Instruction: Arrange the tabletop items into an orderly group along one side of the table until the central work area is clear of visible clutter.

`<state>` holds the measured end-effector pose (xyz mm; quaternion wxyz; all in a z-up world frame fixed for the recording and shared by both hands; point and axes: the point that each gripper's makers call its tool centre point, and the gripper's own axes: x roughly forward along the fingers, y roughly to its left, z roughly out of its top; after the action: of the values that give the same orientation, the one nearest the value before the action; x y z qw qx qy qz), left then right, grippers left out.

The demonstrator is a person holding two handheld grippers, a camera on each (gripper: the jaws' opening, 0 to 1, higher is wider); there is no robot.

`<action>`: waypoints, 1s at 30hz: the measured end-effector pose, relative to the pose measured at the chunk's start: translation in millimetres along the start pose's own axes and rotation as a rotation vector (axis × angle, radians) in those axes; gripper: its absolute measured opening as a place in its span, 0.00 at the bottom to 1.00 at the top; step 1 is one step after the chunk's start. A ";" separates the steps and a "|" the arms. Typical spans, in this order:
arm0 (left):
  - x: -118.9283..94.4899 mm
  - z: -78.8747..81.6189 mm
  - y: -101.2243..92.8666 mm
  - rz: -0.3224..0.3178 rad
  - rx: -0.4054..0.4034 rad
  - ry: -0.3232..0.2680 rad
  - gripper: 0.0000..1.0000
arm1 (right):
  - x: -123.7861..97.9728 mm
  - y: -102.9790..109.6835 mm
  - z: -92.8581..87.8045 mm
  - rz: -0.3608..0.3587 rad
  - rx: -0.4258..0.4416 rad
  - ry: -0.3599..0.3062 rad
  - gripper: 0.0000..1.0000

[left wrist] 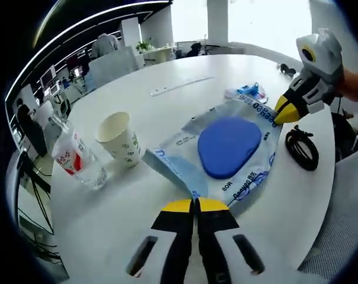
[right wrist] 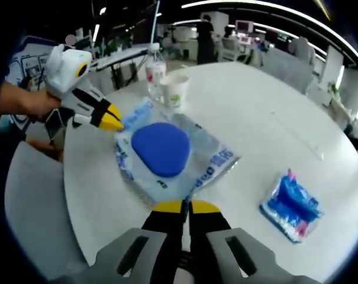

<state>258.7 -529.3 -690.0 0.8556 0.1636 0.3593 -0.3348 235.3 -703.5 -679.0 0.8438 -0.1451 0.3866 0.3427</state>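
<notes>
A clear plastic bag [left wrist: 238, 171] printed in blue, with a blue oval pad [left wrist: 229, 145] inside, lies on the round white table [left wrist: 184, 65]. My left gripper [left wrist: 195, 204] is shut on the bag's near edge. My right gripper [left wrist: 287, 112] comes in from the upper right, shut on the bag's far edge. In the right gripper view the same bag [right wrist: 211, 163] and blue pad [right wrist: 161, 148] lie ahead. The right gripper [right wrist: 186, 207] pinches the near edge and the left gripper [right wrist: 112, 120] pinches the far left corner.
A paper cup [left wrist: 118, 139] and a water bottle [left wrist: 78, 158] stand near the table's left edge. A small blue packet [right wrist: 291, 204] lies apart on the table. A coiled black cable [left wrist: 301, 148] sits by the right edge. A long clear strip [left wrist: 180, 86] lies farther back.
</notes>
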 end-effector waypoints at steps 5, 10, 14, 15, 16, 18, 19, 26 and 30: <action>1.2 9.8 -1.2 -0.007 0.014 -0.010 0.00 | -7.6 -5.8 1.7 -0.016 0.003 -0.005 0.00; 3.0 18.1 -4.1 -0.014 0.024 -0.016 0.00 | -11.9 -10.6 0.5 -0.026 -0.001 0.002 0.00; 5.2 24.2 -4.1 -0.014 0.037 -0.021 0.00 | -15.6 -18.1 5.7 -0.026 -0.001 0.004 0.00; 4.5 26.7 -3.3 -0.012 0.027 -0.025 0.00 | -16.8 -19.8 7.6 -0.026 -0.003 0.003 0.00; 4.1 27.9 -3.1 -0.010 0.018 -0.027 0.00 | -17.5 -21.1 8.8 -0.025 -0.005 0.001 0.00; 5.5 29.5 -2.4 -0.010 0.017 -0.029 0.00 | -18.6 -23.9 11.5 -0.024 -0.002 -0.003 0.00; 6.6 30.8 -1.8 -0.009 0.022 -0.027 0.00 | -18.8 -25.3 13.0 -0.023 0.006 -0.007 0.00; 8.4 44.0 3.5 -0.001 0.041 -0.025 0.00 | -19.4 -31.2 15.2 -0.022 0.008 -0.016 0.00; 10.7 50.5 5.9 0.002 0.049 -0.025 0.00 | -18.5 -34.5 15.0 -0.023 0.010 -0.021 0.00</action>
<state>293.8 -556.3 -662.7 0.8561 0.1807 0.3399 -0.3448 258.7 -729.4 -655.9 0.8524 -0.1417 0.3778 0.3324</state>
